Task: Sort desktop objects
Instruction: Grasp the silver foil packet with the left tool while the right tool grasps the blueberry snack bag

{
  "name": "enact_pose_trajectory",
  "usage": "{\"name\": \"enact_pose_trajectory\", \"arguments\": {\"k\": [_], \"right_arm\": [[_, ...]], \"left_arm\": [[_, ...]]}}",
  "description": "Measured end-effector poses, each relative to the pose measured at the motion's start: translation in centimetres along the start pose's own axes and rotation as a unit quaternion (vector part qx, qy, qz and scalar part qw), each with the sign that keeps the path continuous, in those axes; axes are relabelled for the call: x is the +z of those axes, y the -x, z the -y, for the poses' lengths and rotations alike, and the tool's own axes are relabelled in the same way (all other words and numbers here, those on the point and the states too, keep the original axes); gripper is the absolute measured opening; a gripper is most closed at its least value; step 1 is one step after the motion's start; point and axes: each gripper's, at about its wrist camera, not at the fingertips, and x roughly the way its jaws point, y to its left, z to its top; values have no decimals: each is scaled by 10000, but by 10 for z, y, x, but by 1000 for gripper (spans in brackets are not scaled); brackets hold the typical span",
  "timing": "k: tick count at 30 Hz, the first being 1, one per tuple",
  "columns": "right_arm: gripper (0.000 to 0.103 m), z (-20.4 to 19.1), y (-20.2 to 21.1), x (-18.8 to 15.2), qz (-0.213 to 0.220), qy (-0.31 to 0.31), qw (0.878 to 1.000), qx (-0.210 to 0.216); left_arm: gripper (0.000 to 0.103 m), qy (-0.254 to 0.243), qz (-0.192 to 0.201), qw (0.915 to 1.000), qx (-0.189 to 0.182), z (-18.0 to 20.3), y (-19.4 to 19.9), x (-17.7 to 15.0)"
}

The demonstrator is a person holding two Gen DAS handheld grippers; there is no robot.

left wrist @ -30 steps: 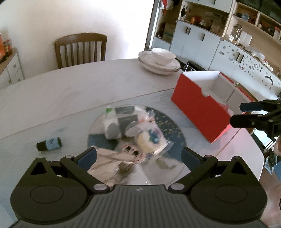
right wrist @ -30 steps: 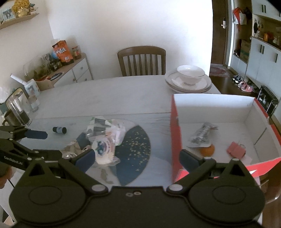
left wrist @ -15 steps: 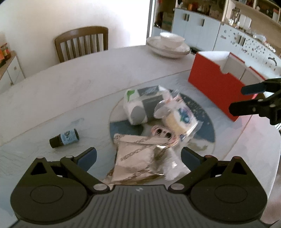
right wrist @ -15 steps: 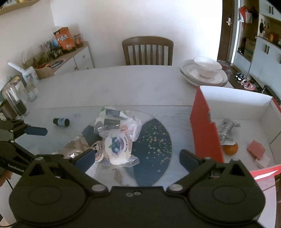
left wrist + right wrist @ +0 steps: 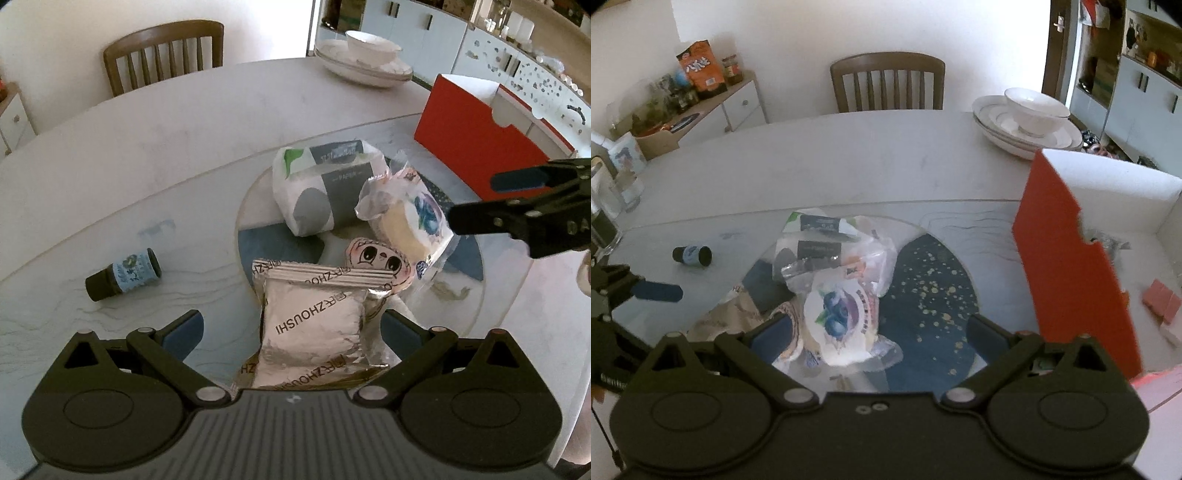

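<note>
A pile of packets lies on the round glass turntable (image 5: 461,295). My left gripper (image 5: 291,328) is open low over the silver foil packet (image 5: 314,325), which lies between its fingers. Beyond it are a cartoon-face packet (image 5: 380,258), a white and grey tissue pack (image 5: 325,188) and a wrapped blueberry cake (image 5: 410,221). A small dark bottle (image 5: 123,275) lies on its side to the left. My right gripper (image 5: 881,332) is open with the blueberry cake (image 5: 842,317) between its fingers. The red box (image 5: 1071,269) stands to the right, holding a pink item (image 5: 1161,299).
Stacked plates with a bowl (image 5: 1027,122) sit at the table's far right, behind the red box (image 5: 476,140). A wooden chair (image 5: 886,81) stands at the far edge. A glass (image 5: 602,214) stands at the left edge. The other gripper (image 5: 487,199) reaches in from the right.
Both grippers have come down closer to the pile. The left one now straddles the foil packet. The right one has swung left, away from the red box, over the blueberry cake.
</note>
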Motion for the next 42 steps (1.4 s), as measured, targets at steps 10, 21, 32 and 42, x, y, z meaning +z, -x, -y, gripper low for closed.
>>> {"name": "enact_pose_trajectory", "arguments": {"k": [10,21,32,42], "right_arm": [[96,-14,-28,9,-113,-182,9997,-86],[91,-12,-51,5,-419,-650,9969,-121],[80,-8,-57,2,-446,-999,9940,24],[59,-9,-53,4,-442,-959,9943,130]], "left_arm": [[102,76,-99,9998,-174,-6,-11,3],[102,258,-147,9992,-267,-14,-21,4],[98,460,-134,9979,-426,-15,-24,2],[77,495,-108,9976,-468,-11,-20,1]]}}
